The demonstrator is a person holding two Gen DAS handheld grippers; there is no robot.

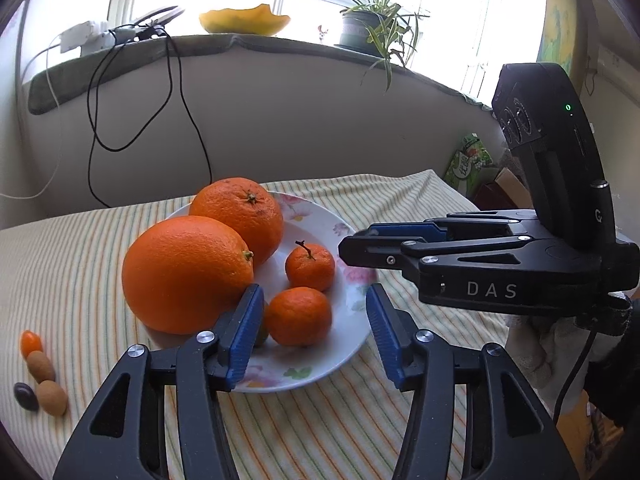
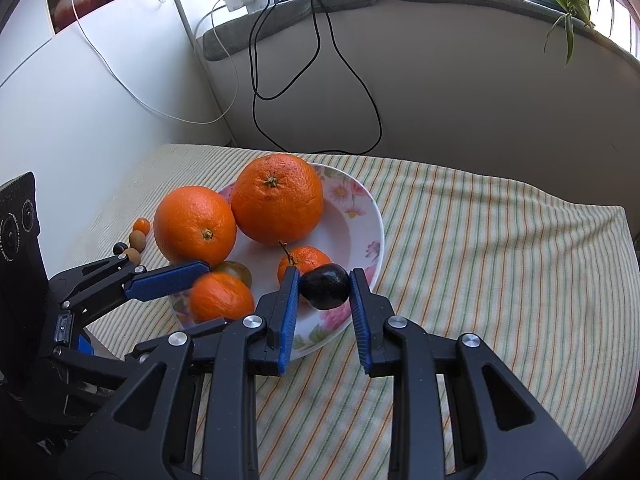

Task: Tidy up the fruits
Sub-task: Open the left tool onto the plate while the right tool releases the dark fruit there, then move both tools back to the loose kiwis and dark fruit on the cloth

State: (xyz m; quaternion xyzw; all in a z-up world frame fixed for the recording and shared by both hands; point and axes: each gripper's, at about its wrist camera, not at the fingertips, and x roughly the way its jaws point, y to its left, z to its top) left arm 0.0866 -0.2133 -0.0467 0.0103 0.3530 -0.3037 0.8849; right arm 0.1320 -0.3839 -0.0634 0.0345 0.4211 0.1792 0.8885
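A white floral plate (image 1: 352, 300) (image 2: 372, 224) on the striped cloth holds two large oranges (image 1: 188, 274) (image 1: 240, 212), two mandarins (image 1: 298, 316) (image 1: 310, 266) and a greenish grape (image 2: 236, 271). My left gripper (image 1: 312, 332) is open over the plate's near edge, its jaws either side of the near mandarin. My right gripper (image 2: 325, 286) is shut on a dark plum (image 2: 324, 286) just above the plate's right part. The right gripper also shows in the left wrist view (image 1: 352, 248), where the plum is hidden.
Small fruits lie on the cloth left of the plate: an orange kumquat (image 1: 31, 342), two tan longans (image 1: 41, 366) (image 1: 52, 398) and a dark one (image 1: 26, 396). Black and white cables (image 1: 96, 120) hang from the sill. A potted plant (image 1: 368, 28) and yellow bowl (image 1: 244, 20) stand there.
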